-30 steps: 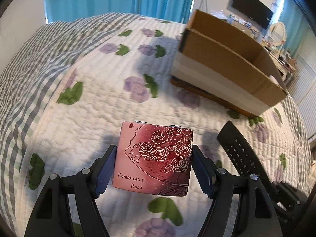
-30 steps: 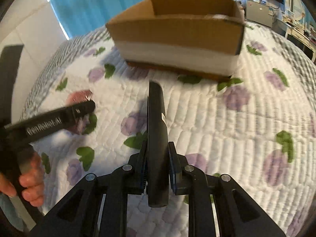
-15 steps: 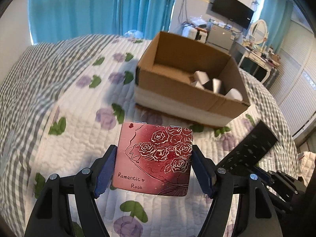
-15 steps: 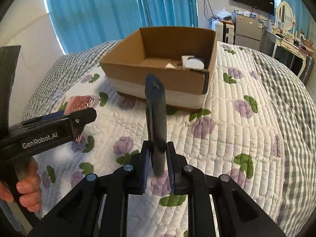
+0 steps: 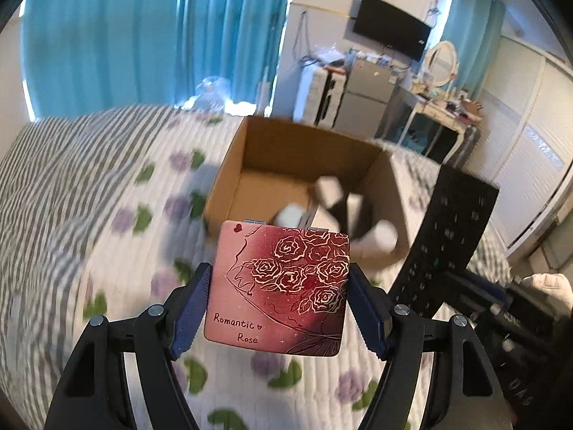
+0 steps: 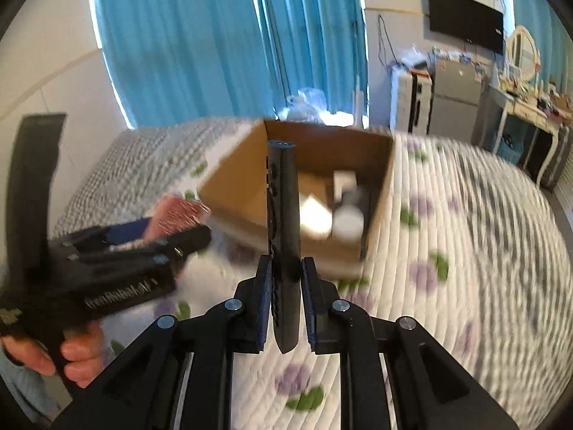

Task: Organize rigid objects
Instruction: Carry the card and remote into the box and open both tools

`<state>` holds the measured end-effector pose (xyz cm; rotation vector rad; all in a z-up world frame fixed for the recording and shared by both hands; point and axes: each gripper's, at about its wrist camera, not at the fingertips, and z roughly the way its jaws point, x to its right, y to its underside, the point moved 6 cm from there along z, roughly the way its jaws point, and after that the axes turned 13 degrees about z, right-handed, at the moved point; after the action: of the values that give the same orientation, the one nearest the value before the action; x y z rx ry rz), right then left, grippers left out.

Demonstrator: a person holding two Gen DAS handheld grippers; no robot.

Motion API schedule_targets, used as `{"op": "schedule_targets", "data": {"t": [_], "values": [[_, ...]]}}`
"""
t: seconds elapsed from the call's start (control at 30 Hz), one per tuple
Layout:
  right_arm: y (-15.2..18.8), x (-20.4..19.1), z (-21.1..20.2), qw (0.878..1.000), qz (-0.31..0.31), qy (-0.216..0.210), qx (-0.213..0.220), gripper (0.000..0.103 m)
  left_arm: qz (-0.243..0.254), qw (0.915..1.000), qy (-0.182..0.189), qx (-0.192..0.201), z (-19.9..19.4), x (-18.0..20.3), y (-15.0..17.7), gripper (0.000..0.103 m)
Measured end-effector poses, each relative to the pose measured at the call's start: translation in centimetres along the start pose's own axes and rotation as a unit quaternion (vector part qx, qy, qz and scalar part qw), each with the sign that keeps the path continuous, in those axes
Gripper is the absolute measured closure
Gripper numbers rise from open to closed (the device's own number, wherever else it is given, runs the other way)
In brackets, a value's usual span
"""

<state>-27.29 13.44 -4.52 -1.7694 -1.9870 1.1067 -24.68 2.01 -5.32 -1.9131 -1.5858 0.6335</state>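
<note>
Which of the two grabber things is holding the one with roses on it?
The left gripper holds the pink rose compact mirror. The right gripper pinches a plain black remote control.

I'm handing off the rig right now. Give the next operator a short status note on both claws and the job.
Left claw: shut on the rose compact mirror, held above the quilt.
Right claw: shut on the black remote, held edge-up.
Cardboard box sits open ahead on the quilt, with some white items already inside.
Left to do: place both held items in the box.
</note>
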Motion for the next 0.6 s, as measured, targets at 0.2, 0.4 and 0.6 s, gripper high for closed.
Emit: {"op": "schedule_targets", "data": {"t": [0.2,0.4,0.6], "values": [[-7.5,-1.5,1.0,0.999,-0.037,0.021,0.001,0.088,0.049,0.9985,-0.008,0.024,3.0,-0.6,-6.1,0.029],[-9.4,-0.2,5.6,0.998,-0.026,0.027,-0.051,0.088,0.085,0.9963,-0.010,-0.007,9.3,-0.2,-6.2,0.029],[-8.8,0.9,10.1,0.995,-0.029,0.039,-0.085,0.088,0.082,0.9954,-0.048,-0.013,11.7,-1.2,-5.8,0.026]]}}
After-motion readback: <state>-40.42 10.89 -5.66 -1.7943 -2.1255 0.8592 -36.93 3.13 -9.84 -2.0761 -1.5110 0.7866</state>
